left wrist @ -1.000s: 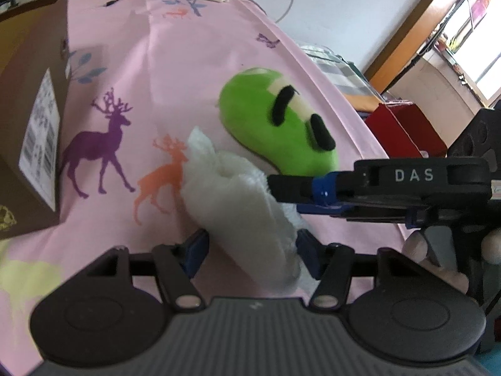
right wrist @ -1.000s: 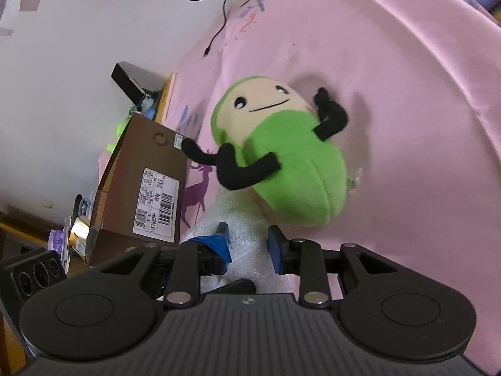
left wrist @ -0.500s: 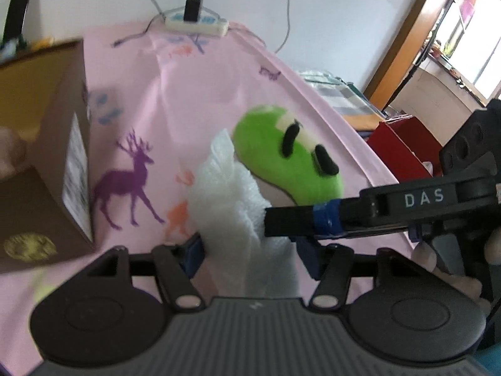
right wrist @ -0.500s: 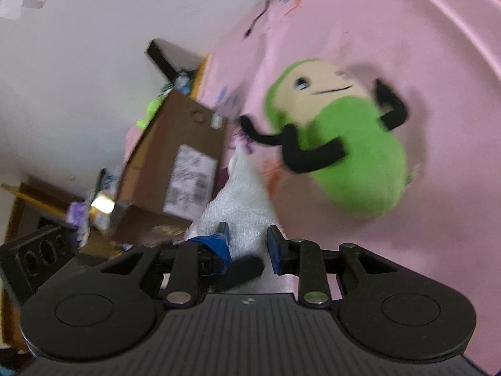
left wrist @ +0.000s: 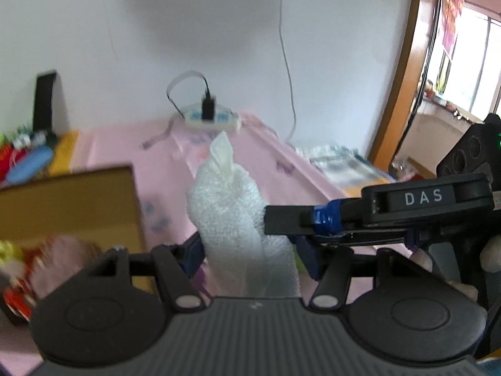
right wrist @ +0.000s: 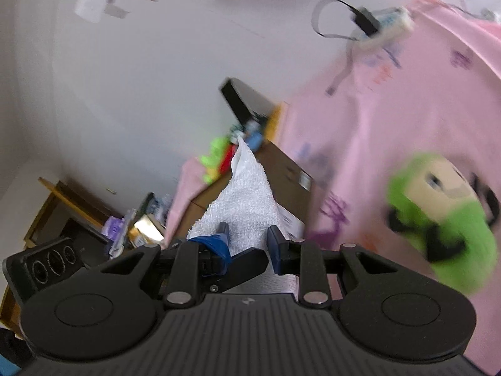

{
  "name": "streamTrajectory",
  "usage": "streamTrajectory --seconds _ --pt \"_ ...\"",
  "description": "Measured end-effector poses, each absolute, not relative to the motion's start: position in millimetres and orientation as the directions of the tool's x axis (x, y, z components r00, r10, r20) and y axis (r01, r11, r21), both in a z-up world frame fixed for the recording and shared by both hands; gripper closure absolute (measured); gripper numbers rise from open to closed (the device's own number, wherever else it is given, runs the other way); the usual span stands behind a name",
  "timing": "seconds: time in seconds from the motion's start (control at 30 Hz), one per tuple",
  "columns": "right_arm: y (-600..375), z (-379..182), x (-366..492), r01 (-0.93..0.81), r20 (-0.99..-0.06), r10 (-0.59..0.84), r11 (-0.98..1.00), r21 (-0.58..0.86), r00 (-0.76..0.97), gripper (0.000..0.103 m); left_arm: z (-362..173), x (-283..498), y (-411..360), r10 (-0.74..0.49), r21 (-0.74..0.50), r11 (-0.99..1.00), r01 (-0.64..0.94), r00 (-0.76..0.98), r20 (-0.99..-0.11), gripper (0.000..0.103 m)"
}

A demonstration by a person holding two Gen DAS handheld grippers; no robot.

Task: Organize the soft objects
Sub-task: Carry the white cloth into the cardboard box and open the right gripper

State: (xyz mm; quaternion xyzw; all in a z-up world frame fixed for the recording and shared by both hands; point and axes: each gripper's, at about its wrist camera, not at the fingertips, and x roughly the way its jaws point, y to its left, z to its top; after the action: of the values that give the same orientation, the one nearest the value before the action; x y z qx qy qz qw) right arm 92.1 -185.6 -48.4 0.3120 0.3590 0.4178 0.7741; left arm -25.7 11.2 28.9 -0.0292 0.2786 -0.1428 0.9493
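Observation:
A white fluffy towel (left wrist: 233, 216) is held up in the air by both grippers. My left gripper (left wrist: 247, 249) is shut on its lower part. My right gripper (right wrist: 247, 239) is shut on the towel (right wrist: 245, 194) too, and its black finger reaches in from the right in the left wrist view (left wrist: 313, 219). A green plush toy (right wrist: 451, 219) with a beige face and black arms lies on the pink sheet (right wrist: 391, 116) at the right of the right wrist view. An open brown cardboard box (left wrist: 72, 203) stands to the left of the towel.
A white power strip (left wrist: 211, 119) with a black plug lies at the far end of the sheet by the white wall. Small colourful items (left wrist: 28, 156) sit beyond the box. A window and a wooden frame (left wrist: 404, 72) stand at the right. A wooden shelf (right wrist: 59, 206) sits at lower left.
Both grippers have lifted the towel off the sheet and swung it up and left towards the box. The green plush stays on the sheet and has left the left wrist view.

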Motion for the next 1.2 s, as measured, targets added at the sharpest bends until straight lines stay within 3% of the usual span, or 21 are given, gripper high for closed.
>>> streamTrajectory --seconds 0.17,0.4,0.97,1.2 --pt "-151.1 -21.8 106.8 -0.485 -0.254 0.882 0.437 0.757 0.398 0.092 47.7 -15.4 53.4 -0.282 -0.149 0.959 0.239 0.825 -0.489 0.042" --pt "-93.4 -15.5 123.4 -0.477 -0.277 0.87 0.462 0.748 0.408 0.092 46.5 5.6 112.0 -0.274 -0.157 0.962 0.224 0.814 -0.512 0.042" --pt "-26.9 -43.6 135.4 -0.336 -0.449 0.712 0.671 0.661 0.539 0.092 -6.5 69.4 166.2 -0.365 -0.24 0.931 0.275 0.689 -0.626 0.042" --pt "-17.1 -50.1 137.0 -0.297 -0.478 0.66 0.717 0.631 0.579 0.094 -16.3 80.0 169.7 -0.364 -0.264 0.931 0.251 0.668 -0.649 0.042"
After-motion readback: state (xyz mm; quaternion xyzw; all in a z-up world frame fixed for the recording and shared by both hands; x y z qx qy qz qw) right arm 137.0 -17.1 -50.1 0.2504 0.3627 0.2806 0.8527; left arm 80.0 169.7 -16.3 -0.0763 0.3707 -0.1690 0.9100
